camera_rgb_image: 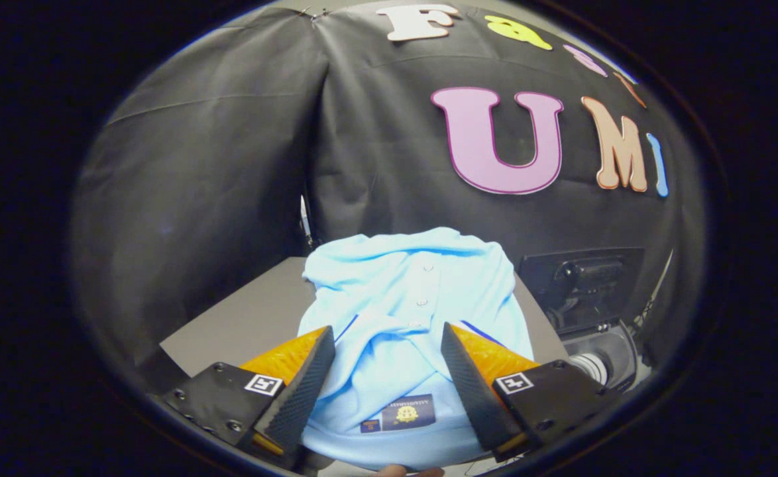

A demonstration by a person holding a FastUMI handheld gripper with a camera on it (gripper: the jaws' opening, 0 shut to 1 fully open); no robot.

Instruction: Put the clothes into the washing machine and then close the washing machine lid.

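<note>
Between my fingers sits the collar end of the shirt, a pale blue polo bunched on the grey table. My gripper stands open: both fingers are spread, one on each side of the collar, and I cannot tell whether either pad touches the cloth. Nothing is gripped yet.

Left to right:
- Left of my fingers, bare table runs to the booth wall. Little risk there beyond dragging the shirt off that edge if I pull sideways.
- Centre, the button placket runs away from me and the neck label lies close under my fingers. Folds here are thick and uneven. Judgement: if I close on the top layer alone, it may slide out as I lift, or the body may trail and snag on the table edge.
- Right, beyond the table, the washing machine shows a dark raised lid and a round opening below it. Judgement: a dangling hem could catch on the rim or lid, and cloth left hanging over the opening would stop the lid from shutting.

A fingertip shows just below the shirt's near edge; it could get pinched if I close too low.
</note>
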